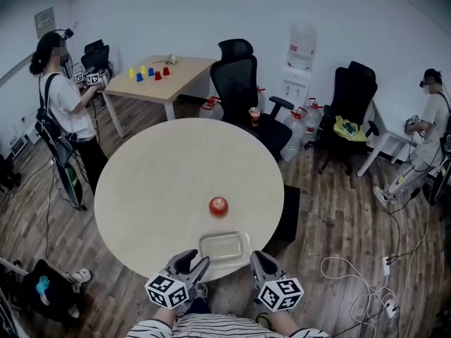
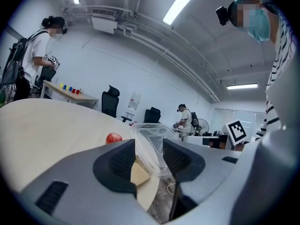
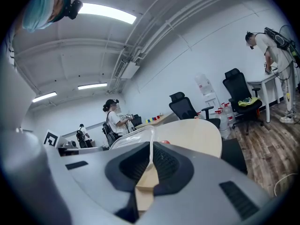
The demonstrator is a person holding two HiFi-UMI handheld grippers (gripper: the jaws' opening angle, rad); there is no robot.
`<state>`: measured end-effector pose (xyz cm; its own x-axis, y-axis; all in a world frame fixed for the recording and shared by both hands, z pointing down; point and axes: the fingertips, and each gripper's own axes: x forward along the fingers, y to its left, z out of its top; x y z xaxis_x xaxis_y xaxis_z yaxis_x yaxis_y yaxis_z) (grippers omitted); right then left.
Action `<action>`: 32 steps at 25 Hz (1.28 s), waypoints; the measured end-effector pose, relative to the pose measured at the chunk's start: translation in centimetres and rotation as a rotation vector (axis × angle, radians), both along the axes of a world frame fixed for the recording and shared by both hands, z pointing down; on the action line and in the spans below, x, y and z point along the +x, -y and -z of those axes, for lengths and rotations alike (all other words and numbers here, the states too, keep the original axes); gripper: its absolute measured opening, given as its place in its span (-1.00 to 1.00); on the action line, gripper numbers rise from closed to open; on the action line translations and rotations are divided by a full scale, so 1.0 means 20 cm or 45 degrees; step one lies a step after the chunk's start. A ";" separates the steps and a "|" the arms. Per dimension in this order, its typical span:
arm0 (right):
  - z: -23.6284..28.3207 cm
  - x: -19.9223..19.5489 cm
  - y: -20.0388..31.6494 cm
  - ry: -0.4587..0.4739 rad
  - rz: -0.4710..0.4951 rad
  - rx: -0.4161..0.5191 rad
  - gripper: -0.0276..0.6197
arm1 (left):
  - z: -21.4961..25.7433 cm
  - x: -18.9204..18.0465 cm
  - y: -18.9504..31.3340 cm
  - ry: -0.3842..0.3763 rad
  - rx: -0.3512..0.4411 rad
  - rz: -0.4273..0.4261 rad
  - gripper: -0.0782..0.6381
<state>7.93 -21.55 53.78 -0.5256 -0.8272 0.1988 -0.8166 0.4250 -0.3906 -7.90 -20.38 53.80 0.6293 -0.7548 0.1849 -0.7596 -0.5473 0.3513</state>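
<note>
Indoors, pale round table [image 1: 141,189], wood floor [image 1: 338,210], right fingers [image 3: 166,165] clamping clear tray [image 1: 224,246], left fingers [image 2: 119,161] apart astride it

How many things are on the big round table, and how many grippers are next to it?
Red round fruit: 1
Clear plastic tray: 1
Grippers: 2, the left gripper and the right gripper, one at each near corner of the tray
Total: 4
</note>
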 end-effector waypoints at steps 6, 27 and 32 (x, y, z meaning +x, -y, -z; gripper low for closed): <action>0.03 0.04 -0.10 -0.002 0.010 0.017 -0.79 | 0.03 0.04 -0.09 -0.005 0.028 0.022 -0.24; 0.02 0.05 -0.35 -0.022 0.066 0.015 -0.80 | 0.04 0.04 -0.37 -0.029 0.047 0.084 -0.24; 0.00 0.02 -0.36 -0.024 0.068 0.007 -0.80 | 0.01 0.02 -0.38 -0.030 0.040 0.078 -0.24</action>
